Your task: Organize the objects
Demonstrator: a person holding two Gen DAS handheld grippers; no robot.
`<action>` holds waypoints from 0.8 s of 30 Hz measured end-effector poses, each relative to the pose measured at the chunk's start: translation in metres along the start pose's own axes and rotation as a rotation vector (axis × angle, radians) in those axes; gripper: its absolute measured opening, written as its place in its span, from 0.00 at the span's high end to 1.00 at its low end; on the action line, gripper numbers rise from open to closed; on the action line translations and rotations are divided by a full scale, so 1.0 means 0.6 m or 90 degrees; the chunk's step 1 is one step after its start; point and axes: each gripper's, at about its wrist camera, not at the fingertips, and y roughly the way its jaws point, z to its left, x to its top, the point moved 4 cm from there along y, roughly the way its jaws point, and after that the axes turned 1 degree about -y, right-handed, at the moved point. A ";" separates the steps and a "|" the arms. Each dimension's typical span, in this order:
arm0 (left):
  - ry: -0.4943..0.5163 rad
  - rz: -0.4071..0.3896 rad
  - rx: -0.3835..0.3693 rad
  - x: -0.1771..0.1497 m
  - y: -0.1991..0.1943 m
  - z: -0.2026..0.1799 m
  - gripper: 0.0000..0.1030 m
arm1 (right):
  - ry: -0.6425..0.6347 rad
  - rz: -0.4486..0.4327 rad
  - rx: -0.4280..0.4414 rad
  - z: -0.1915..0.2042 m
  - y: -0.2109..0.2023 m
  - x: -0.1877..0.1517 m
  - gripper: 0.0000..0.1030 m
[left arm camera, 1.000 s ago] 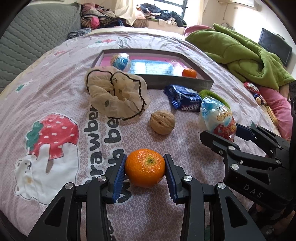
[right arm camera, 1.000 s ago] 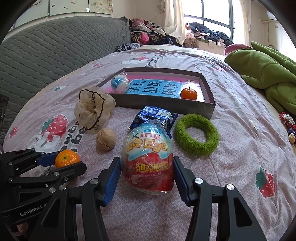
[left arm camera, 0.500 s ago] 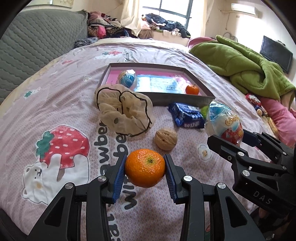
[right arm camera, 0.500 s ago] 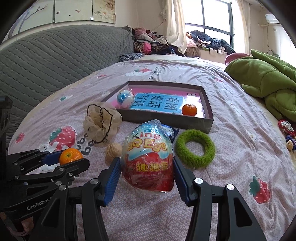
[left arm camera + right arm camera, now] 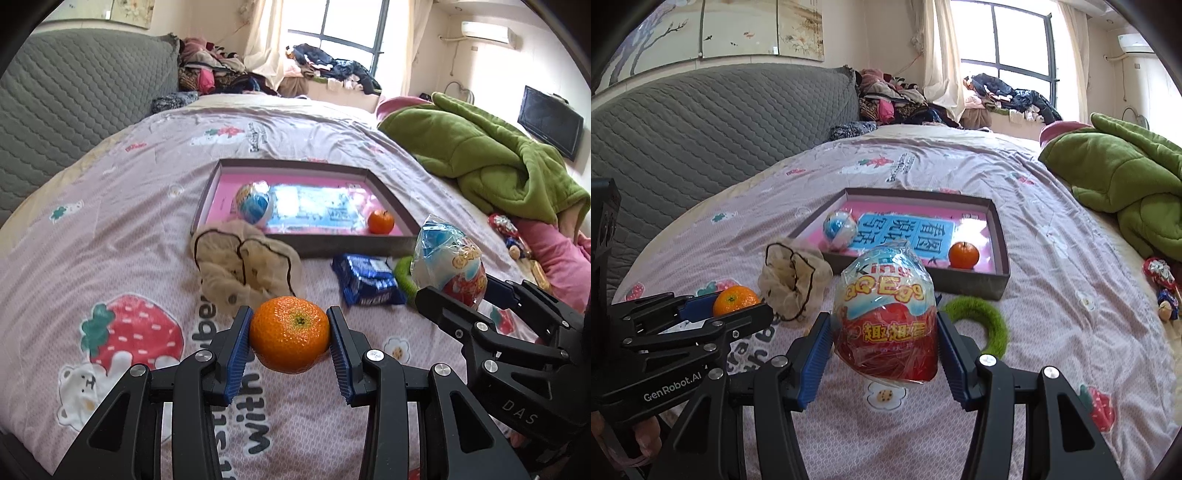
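Note:
My left gripper [image 5: 290,341] is shut on an orange mandarin [image 5: 289,334], held above the bedspread; that gripper [image 5: 701,310] also shows at the left of the right wrist view. My right gripper [image 5: 884,343] is shut on a large wrapped toy egg [image 5: 885,314], red below and blue on top, also lifted off the bed. From the left wrist view the egg [image 5: 448,266] sits at the right. Ahead lies a shallow grey box [image 5: 400,242] with a pink floor, holding a second mandarin [image 5: 380,222] and a small blue-white wrapped ball [image 5: 254,203].
On the bedspread before the box lie a beige hair scrunchie [image 5: 243,269], a blue snack packet [image 5: 365,280] and a green fuzzy ring [image 5: 982,321]. A green blanket [image 5: 491,162] is heaped at the right. A grey quilted headboard [image 5: 701,122] borders the left.
Both grippers have risen with the mandarin and the egg, and both views tilted up. The walnut near the scrunchie has dropped out of sight behind the held mandarin.

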 end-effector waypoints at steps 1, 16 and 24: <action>-0.002 -0.002 0.002 0.002 -0.001 0.000 0.60 | -0.001 -0.003 0.001 0.000 -0.002 0.003 0.46; -0.009 -0.040 0.010 0.064 -0.010 -0.004 0.60 | -0.011 -0.044 0.005 -0.003 -0.014 0.053 0.46; -0.008 -0.049 0.015 0.084 -0.005 -0.010 0.60 | -0.010 -0.059 0.005 -0.009 -0.013 0.076 0.46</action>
